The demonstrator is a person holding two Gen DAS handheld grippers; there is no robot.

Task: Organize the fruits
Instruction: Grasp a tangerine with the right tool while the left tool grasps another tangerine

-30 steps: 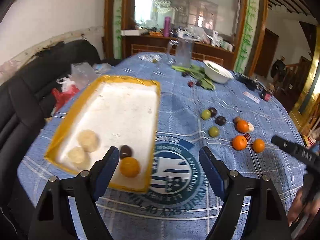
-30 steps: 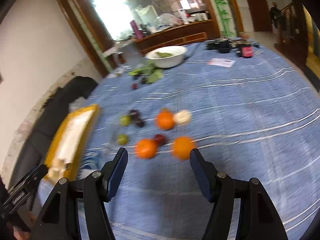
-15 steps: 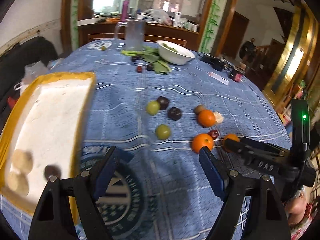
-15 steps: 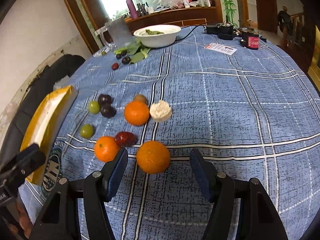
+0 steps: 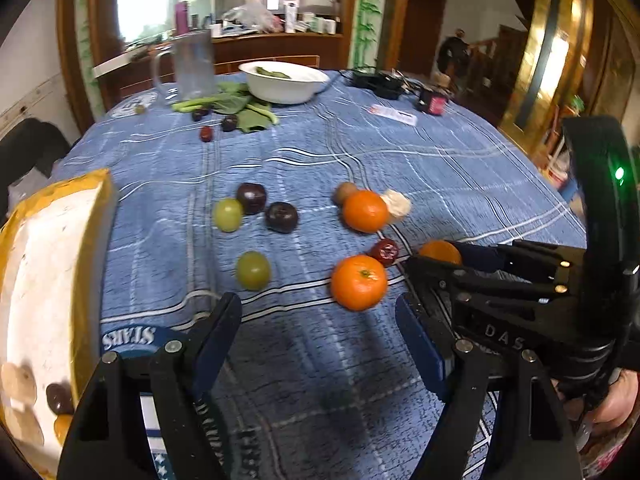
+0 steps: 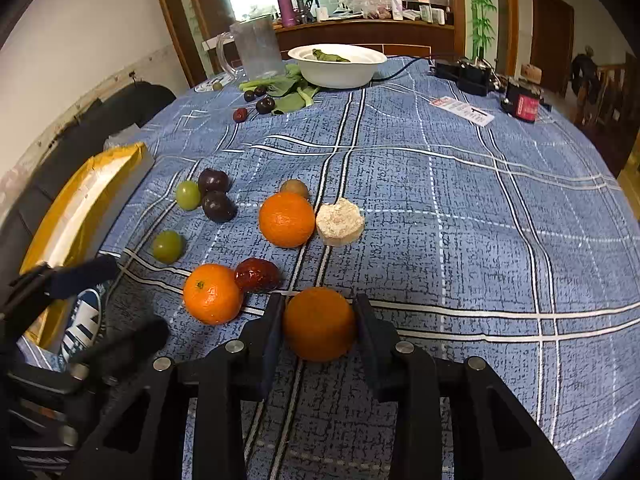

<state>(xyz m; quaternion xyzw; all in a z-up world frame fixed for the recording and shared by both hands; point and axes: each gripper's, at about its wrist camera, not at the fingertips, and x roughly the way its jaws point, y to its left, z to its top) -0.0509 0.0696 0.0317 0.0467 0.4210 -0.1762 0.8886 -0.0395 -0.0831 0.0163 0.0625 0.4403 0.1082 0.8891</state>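
Note:
My right gripper [image 6: 319, 320] is shut on an orange [image 6: 319, 323] resting on the blue tablecloth; the orange shows partly behind that gripper in the left wrist view [image 5: 439, 251]. My left gripper [image 5: 318, 330] is open and empty, just in front of another orange [image 5: 359, 282]. More loose fruit lies beyond: a third orange [image 6: 286, 219], a red date [image 6: 257, 274], two green grapes [image 6: 168, 245], two dark plums [image 6: 218, 206], a small brown fruit [image 6: 294, 188] and a pale round cake [image 6: 340, 221]. The yellow-rimmed white tray [image 5: 86, 248] at the left holds several pieces.
A white bowl [image 6: 337, 65], a clear jug [image 6: 256, 47], green leaves [image 6: 292, 92] and a few dark fruits [image 6: 265, 105] stand at the table's far side. A black device [image 6: 468, 73], a red box [image 6: 524, 106] and a paper slip [image 6: 462, 110] lie far right. A black sofa [image 6: 120, 108] is at the left.
My right gripper has moved forward and closed on the nearest orange. My left gripper has swung right, away from the tray, toward the loose fruit.

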